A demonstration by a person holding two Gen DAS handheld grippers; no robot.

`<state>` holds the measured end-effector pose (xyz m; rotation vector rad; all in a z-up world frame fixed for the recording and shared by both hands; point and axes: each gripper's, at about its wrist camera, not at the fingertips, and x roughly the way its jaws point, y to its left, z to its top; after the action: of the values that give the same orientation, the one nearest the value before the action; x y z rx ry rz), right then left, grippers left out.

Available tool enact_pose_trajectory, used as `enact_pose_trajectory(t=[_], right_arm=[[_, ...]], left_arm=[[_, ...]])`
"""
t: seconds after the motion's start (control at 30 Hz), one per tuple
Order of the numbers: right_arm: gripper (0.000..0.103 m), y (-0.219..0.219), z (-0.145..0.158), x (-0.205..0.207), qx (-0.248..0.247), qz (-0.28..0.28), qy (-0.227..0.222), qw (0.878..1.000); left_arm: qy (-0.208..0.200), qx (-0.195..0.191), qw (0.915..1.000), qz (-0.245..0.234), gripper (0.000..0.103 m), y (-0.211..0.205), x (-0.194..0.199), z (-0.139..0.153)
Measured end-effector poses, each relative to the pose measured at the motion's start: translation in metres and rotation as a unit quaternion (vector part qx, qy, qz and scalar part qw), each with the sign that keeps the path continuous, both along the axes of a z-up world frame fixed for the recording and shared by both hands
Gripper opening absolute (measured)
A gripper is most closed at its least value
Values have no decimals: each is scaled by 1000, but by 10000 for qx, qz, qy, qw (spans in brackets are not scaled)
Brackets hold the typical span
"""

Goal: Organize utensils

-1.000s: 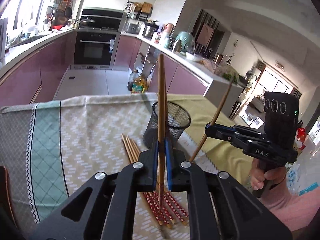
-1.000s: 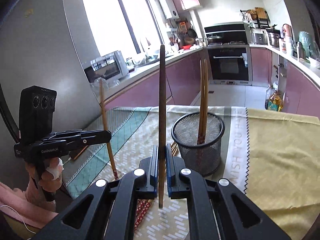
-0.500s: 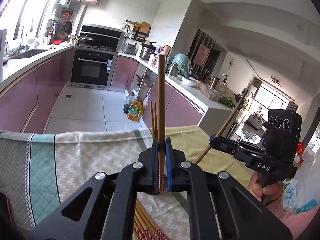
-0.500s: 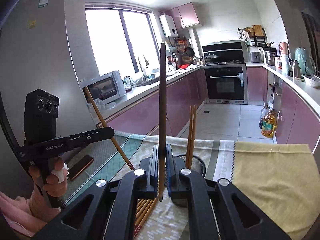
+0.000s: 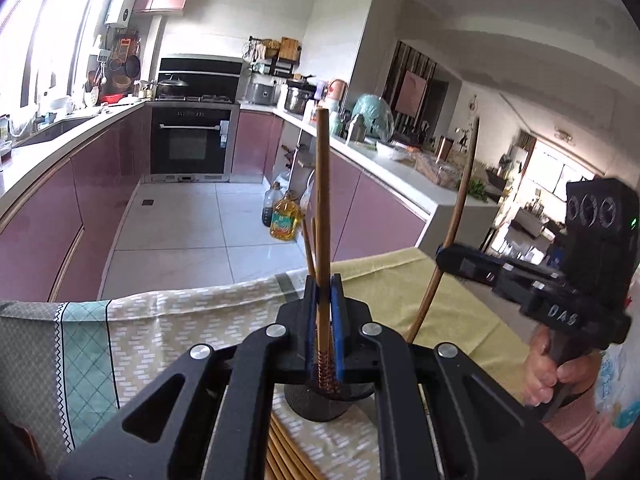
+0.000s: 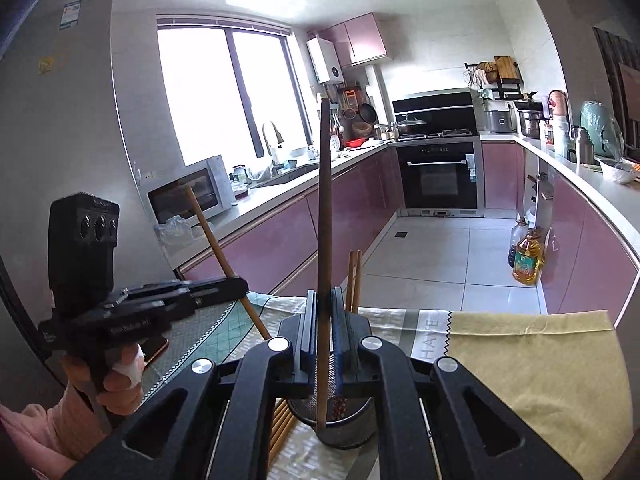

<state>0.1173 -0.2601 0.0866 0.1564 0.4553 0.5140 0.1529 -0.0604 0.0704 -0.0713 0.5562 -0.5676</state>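
My left gripper (image 5: 323,292) is shut on an upright wooden chopstick (image 5: 322,208), its red patterned end just above the black mesh cup (image 5: 320,402). My right gripper (image 6: 324,304) is shut on a darker chopstick (image 6: 324,216) whose lower end reaches down into the mesh cup (image 6: 340,428). Two chopsticks (image 6: 353,280) stand in the cup. More chopsticks (image 5: 288,452) lie on the cloth beside the cup. Each gripper shows in the other's view: the right (image 5: 444,258), the left (image 6: 240,282).
The table carries a patterned cloth (image 5: 160,320) with a yellow part (image 6: 540,360) on the right. A phone (image 6: 154,348) lies near the table's left edge. Kitchen counters, an oven and oil bottles (image 6: 528,256) on the floor lie beyond the table.
Both grippers have risen and moved over the mesh cup, each keeping its chopstick. The right chopstick's end now reaches into the cup.
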Motion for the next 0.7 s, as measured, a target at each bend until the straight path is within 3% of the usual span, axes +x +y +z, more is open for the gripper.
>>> enact_pose_trajectory(t=[0.3,0.7], right_arm=[[6,0,0,9,70,-8,17,10000],[6,16,-48,49,-460,170,1222,9913]], left_arm=[[277,246,9993,-22,7,-11,16,-17],[606,601,9963,-117,8,-25,34,-45]])
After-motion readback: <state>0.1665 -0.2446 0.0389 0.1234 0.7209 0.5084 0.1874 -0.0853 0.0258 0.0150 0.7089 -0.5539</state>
